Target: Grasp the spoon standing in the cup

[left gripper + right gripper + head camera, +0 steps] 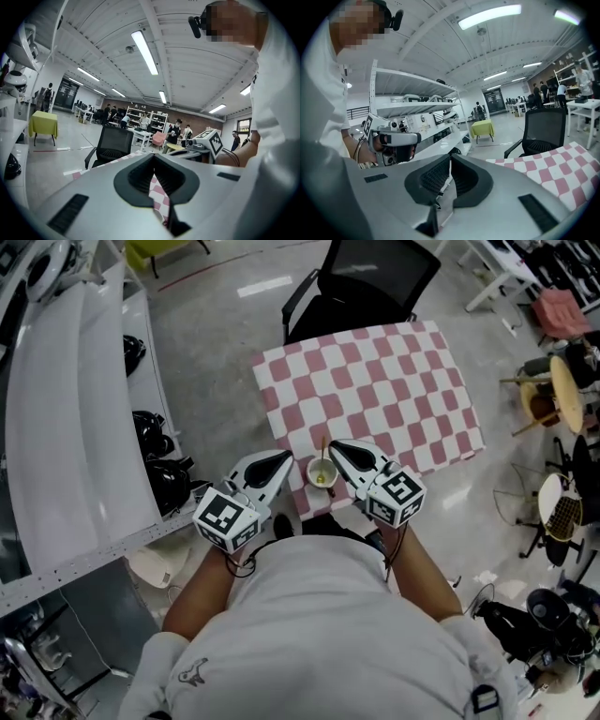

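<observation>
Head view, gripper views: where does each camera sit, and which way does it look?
Head view: on the person's head, looking steeply down at the cup and checkered table; forearms, left gripper, right gripper show.
Left gripper view: on that gripper, looking along its shut jaws; right gripper shows.
Right gripper view: likewise; left gripper shows.
All share the black chair.

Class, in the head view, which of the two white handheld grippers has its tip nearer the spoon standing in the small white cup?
The right gripper: its tip is beside the spoon's handle; the left gripper's is apart, beyond the cup's rim.
</observation>
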The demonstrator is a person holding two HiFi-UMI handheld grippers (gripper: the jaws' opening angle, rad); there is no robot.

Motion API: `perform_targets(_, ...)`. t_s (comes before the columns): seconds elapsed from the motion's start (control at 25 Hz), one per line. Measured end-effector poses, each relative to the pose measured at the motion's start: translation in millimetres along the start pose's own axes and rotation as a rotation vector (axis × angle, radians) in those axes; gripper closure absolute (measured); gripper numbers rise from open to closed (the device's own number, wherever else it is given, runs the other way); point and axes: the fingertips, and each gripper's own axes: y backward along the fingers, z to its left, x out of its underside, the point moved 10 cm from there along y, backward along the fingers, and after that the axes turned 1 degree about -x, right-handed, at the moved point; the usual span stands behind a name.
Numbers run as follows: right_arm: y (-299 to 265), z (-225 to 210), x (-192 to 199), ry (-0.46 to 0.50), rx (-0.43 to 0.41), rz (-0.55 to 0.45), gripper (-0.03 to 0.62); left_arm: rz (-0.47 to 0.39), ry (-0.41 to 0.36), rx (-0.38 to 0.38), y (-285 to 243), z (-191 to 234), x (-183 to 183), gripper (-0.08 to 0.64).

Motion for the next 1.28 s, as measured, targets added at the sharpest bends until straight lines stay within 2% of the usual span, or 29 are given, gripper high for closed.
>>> perform_targets(0.12, -3, -17, 12, -0.036, -0.005, 0.008, 0.558, 0.064, -0.015, 0.017, -17, 5, 19, 0.546)
perform_targets(0.28, -10, -41, 30, -0.084, -0.028, 0.056, 0.557, 0.113, 0.038, 0.03, -38, 16, 39, 0.546)
perform_targets(0.52, -20, -72, 63, -0.172, -0.096, 0.129, 0.555, 0.176, 0.075, 0.04, -61, 20, 68, 0.546)
perform_targets(0.64, -30, -87, 81, -0.216, -0.131, 0.181, 0.512, 0.208, 0.113, 0.049, -72, 25, 85, 0.546)
perform_targets(0.72, -38, -94, 92, -0.226, -0.145, 0.212, 0.488, 0.227, 0.13, 0.05, -79, 28, 94, 0.546)
perform_targets(1.0, -59, -110, 134, -0.223, -0.181, 0.317, 0.469, 0.272, 0.163, 0.04, -95, 32, 120, 0.546)
perform_targets(1.28, -75, -118, 156, -0.255, -0.227, 0.349, 0.469, 0.303, 0.201, 0.021, -105, 38, 136, 0.546)
